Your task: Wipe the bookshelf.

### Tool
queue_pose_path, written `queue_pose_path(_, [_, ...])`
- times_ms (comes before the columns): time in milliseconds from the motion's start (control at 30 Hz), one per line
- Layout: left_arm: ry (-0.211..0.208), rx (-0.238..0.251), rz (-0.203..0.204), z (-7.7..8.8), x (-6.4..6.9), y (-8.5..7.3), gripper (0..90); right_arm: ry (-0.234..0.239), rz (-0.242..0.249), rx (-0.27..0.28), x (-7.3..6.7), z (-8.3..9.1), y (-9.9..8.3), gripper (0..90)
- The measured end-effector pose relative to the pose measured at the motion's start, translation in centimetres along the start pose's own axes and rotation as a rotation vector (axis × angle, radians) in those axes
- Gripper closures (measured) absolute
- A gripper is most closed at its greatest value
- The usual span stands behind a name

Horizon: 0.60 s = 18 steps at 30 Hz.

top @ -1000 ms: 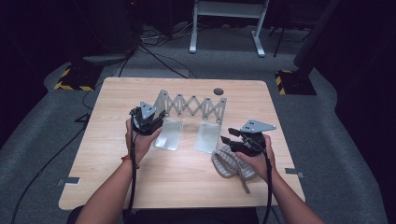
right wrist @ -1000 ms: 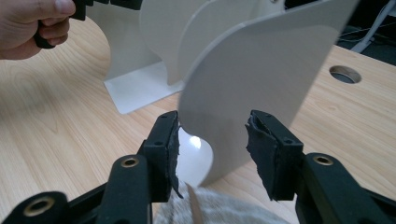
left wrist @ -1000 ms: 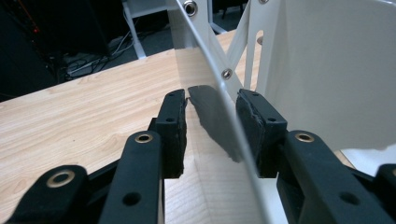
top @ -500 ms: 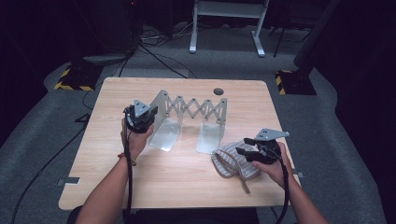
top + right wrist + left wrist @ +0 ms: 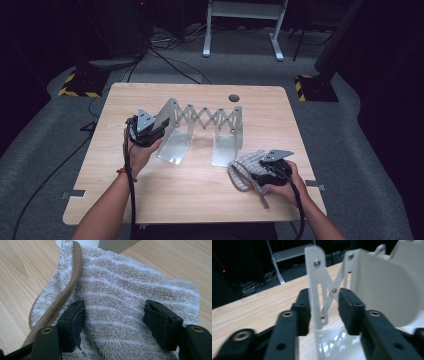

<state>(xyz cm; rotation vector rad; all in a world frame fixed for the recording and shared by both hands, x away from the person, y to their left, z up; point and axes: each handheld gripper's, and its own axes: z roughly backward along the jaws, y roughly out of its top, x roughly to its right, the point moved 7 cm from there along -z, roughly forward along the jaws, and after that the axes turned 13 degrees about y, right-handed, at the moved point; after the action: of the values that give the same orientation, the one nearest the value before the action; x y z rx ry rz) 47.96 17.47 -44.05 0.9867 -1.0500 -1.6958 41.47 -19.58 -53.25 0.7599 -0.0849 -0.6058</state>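
Towel (image 5: 120, 312) lower right on the worktop (image 5: 200, 195) looks soft and floppy, so I'd pinch its brown hem with my right gripper (image 5: 115, 325), just opening over it, while left gripper (image 5: 323, 308) loosely straddles the stiff rack (image 5: 317, 287), not clamped.

Towel (image 5: 130, 305): beige with thin white stripes, brown piped edge. Rack (image 5: 205, 120): pale silver-grey metal, zigzag lattice, glossy end plates. Tabletop (image 5: 200, 190): light wood grain, small dark round hole near far edge. Left gripper (image 5: 324, 308) and right gripper (image 5: 113, 320): matte black fingers, brass-coloured rivets, grey top plates. Floor (image 5: 60, 150): grey carpet, yellow-and-black striped blocks.
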Motion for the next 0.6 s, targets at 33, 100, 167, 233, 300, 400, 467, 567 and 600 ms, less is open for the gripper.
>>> queue_pose_path(33, [-0.004, 0.008, 0.007, 0.5, 0.1, 0.2, 54.9, 0.001, -0.007, 0.003, 0.1, 0.0, -0.1, 33.3])
queue_pose_path(100, [0.002, 0.011, 0.021, 1.4, 0.4, 0.5, 45.1, 0.009, -0.019, 0.010, 0.3, 0.0, -0.2, 33.3])
queue_pose_path(167, [-0.003, 0.027, 0.027, 2.2, 0.8, 0.9, 39.2, 0.012, -0.021, 0.013, 0.5, 0.0, -0.2, 33.3])
queue_pose_path(233, [0.002, 0.037, 0.022, 3.0, 1.1, 1.2, 37.6, 0.009, -0.023, 0.012, 0.6, 0.1, -0.2, 33.3])
queue_pose_path(300, [-0.004, 0.053, 0.021, 3.9, 1.3, 1.5, 36.5, 0.010, -0.027, 0.014, 0.8, 0.1, -0.3, 33.3])
queue_pose_path(400, [-0.001, 0.062, 0.022, 4.8, 1.2, 1.7, 37.0, 0.009, -0.026, 0.014, 0.9, 0.1, -0.2, 33.3])
queue_pose_path(467, [-0.011, 0.073, 0.017, 5.5, 1.2, 1.9, 37.0, 0.011, -0.029, 0.015, 1.0, 0.0, -0.2, 33.3])
queue_pose_path(567, [-0.037, 0.068, 0.017, 6.3, 1.8, 1.8, 36.9, 0.013, -0.030, 0.013, 1.0, 0.1, -0.2, 33.3])
queue_pose_path(600, [-0.046, 0.070, 0.005, 6.7, 2.2, 1.8, 37.1, 0.014, -0.028, 0.013, 1.0, 0.1, -0.2, 33.3])
